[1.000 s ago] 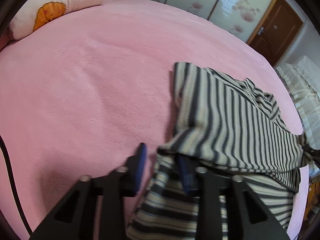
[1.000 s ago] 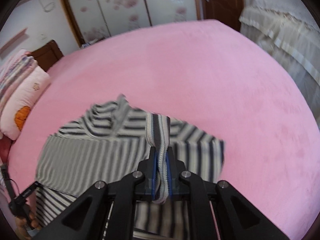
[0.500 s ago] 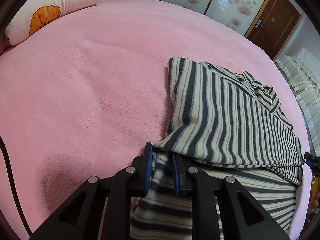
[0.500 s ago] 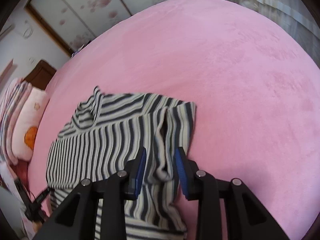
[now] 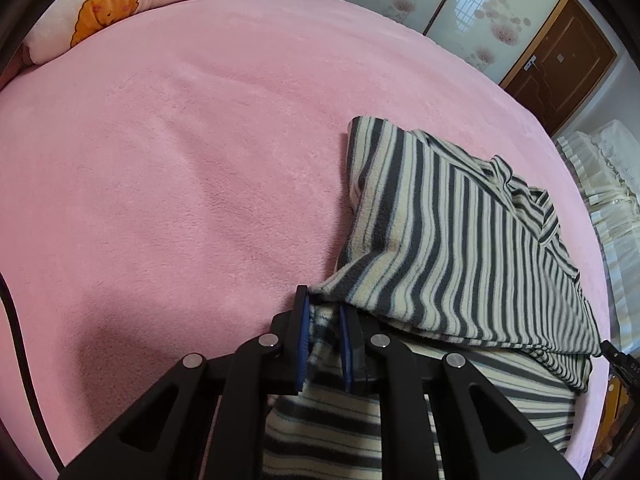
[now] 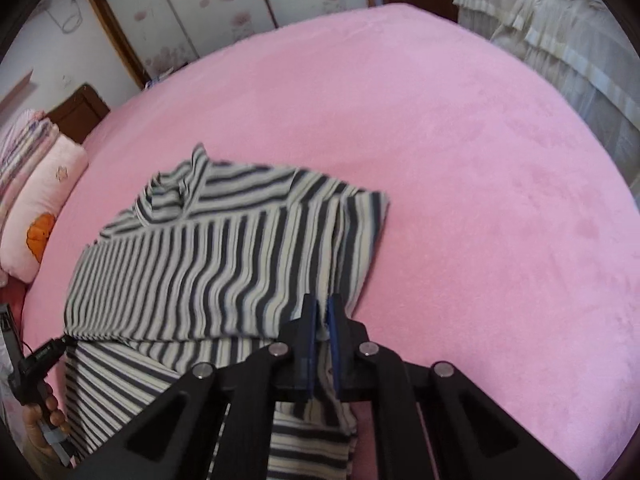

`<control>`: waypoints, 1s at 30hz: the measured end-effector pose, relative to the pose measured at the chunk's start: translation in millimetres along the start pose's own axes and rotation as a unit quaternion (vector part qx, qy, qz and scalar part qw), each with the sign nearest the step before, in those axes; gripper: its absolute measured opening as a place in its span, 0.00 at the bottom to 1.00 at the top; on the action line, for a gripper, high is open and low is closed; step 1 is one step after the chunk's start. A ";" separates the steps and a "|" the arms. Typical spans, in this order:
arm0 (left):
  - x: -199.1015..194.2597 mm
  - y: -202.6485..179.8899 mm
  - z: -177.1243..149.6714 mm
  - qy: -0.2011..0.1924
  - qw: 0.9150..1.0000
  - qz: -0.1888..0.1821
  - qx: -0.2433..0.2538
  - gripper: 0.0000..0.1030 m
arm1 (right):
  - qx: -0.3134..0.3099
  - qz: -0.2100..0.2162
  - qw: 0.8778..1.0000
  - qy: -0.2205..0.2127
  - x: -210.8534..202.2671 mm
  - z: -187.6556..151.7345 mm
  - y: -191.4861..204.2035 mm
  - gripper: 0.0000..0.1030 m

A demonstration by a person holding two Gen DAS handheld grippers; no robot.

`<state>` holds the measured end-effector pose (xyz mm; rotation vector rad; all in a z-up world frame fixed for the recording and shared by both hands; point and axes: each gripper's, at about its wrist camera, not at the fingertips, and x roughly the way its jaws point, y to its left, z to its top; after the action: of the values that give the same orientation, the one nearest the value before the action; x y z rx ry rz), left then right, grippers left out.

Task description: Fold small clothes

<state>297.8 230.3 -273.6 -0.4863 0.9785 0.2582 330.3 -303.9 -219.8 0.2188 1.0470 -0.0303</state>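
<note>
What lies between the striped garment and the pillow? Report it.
Only bare pink blanket lies between the striped garment and the pillow, as the left wrist view shows.

A wide stretch of the pink bed (image 5: 168,184) is left bare to the left of the striped garment (image 5: 460,240), and as much again is left bare to its right in the right wrist view, up to the far edge. The far left corner is taken up by a pillow (image 5: 120,4). The near part of the garment is occupied by the left tool (image 5: 323,312) and the right tool (image 6: 323,312). A cream-covered bed (image 6: 560,40) is seen beyond the right edge.
</note>
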 end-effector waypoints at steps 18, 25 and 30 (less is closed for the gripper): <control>-18.2 -34.2 54.4 0.034 0.988 -0.021 0.151 0.47 | -0.017 0.030 0.999 0.013 8.8 38.6 -0.6 0.20; 58.8 -47.6 99.3 0.093 0.988 -0.036 0.121 0.49 | 0.010 0.042 0.998 0.048 56.2 61.4 -1.3 0.20; 75.9 -45.5 114.9 0.103 0.988 -0.068 0.090 0.57 | 0.014 0.044 0.997 0.060 74.8 58.7 -4.4 0.20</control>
<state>441.7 248.4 -271.6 -0.4170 1.1526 -0.0037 417.5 -313.6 -256.8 0.2956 1.1560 0.0482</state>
